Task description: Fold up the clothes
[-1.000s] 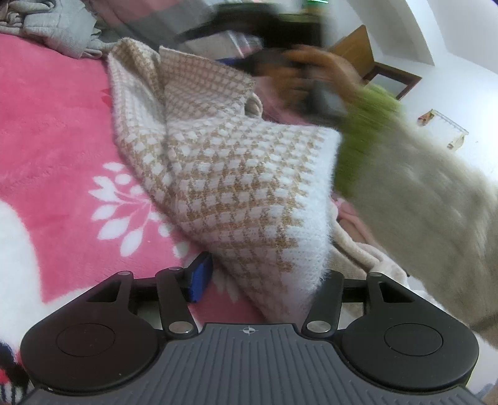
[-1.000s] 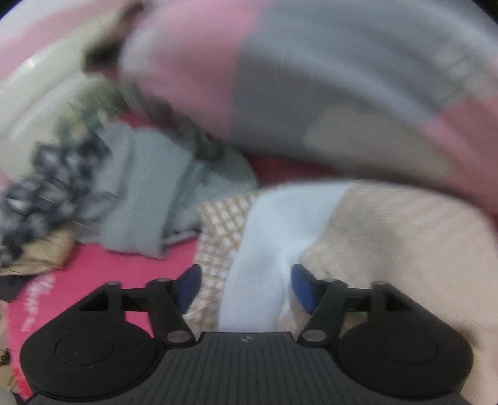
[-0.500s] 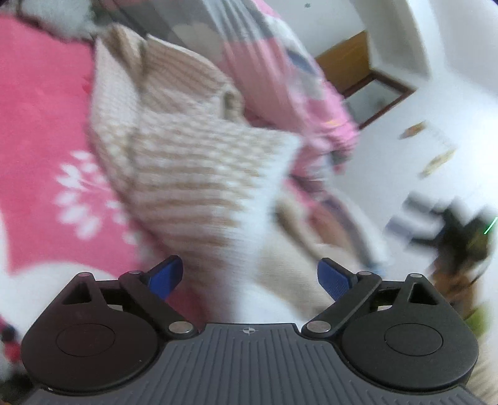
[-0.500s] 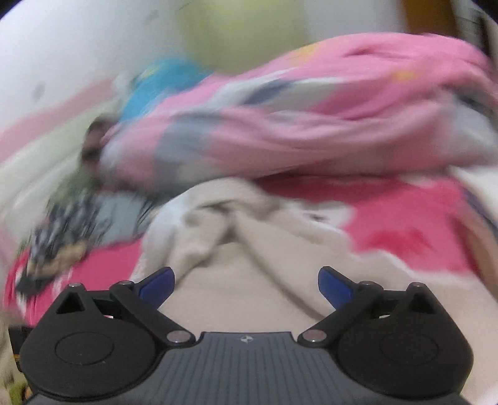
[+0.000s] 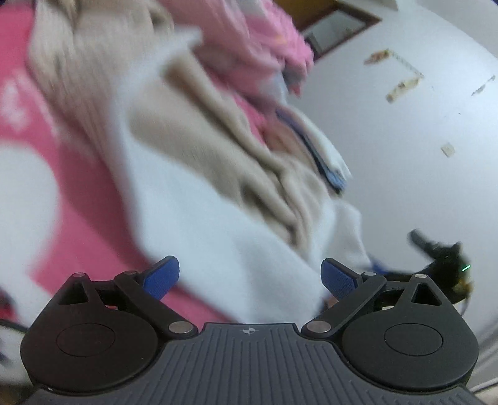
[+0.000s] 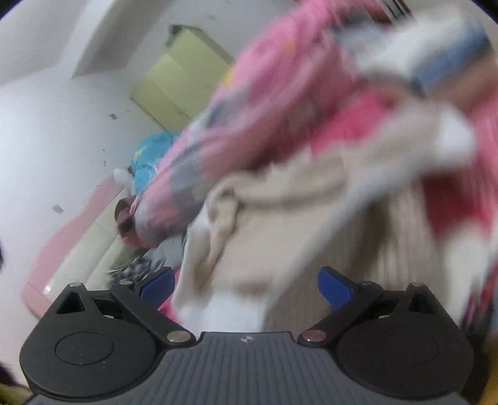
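we see both views smeared by motion blur. the beige and white sweater (image 5: 199,174) lies crumpled on the pink blanket (image 5: 77,199), and we take it as our landmark. our left gripper (image 5: 249,277) hovers at the sweater's near white edge with its jaws wide apart, the blue pads (image 5: 162,275) either side of the cloth and holding nothing. beyond the sweater a pink patterned quilt (image 5: 249,46) is heaped, and to the right of it a white wall (image 5: 404,155) rises with a dark wooden frame (image 5: 336,25) at the top. low on the right, past the sweater's edge, there is a dark object with a green light (image 5: 445,258), perhaps the other gripper, though it is too blurred to tell.

in the right wrist view our right gripper (image 6: 246,286) also has its jaws spread wide and empty, just short of the sweater (image 6: 280,218). above the sweater lies the quilt (image 6: 264,109); left of it a blue bundle (image 6: 152,155) and a pale yellow door (image 6: 180,81).
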The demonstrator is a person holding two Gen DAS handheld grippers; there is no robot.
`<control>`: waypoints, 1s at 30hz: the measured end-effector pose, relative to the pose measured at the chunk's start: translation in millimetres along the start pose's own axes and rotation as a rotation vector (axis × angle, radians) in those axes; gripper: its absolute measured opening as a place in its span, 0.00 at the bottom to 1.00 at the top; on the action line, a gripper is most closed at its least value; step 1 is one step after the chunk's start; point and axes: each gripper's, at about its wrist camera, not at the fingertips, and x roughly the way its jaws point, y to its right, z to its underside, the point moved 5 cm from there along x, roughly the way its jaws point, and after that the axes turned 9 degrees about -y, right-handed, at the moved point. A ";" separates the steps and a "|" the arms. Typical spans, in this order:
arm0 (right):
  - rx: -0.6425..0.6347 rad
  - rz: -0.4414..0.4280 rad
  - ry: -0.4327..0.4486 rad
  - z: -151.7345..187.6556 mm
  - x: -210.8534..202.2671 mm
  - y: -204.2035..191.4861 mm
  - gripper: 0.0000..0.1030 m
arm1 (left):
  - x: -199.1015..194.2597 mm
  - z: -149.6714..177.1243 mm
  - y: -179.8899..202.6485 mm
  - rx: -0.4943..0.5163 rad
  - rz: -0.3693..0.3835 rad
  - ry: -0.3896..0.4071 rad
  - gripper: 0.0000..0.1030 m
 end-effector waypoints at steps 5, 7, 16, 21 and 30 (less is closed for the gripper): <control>0.268 -0.109 -0.053 47.1 32.2 41.2 0.97 | 32.0 18.6 1.0 -0.090 0.088 -0.088 0.95; 0.342 -0.178 -0.051 49.7 46.6 51.3 0.97 | 39.9 23.4 -2.0 -0.135 0.113 -0.119 0.95; 0.516 -0.262 -0.058 56.8 106.7 73.5 0.46 | 48.1 20.6 -10.6 -0.266 0.184 -0.117 0.97; 0.390 -0.268 -0.070 61.9 114.2 52.8 0.12 | 52.4 14.7 1.7 -0.246 0.182 -0.112 0.99; 0.127 -0.221 -0.078 57.0 113.9 6.9 0.09 | 75.9 -6.3 11.7 -0.273 0.206 -0.106 0.98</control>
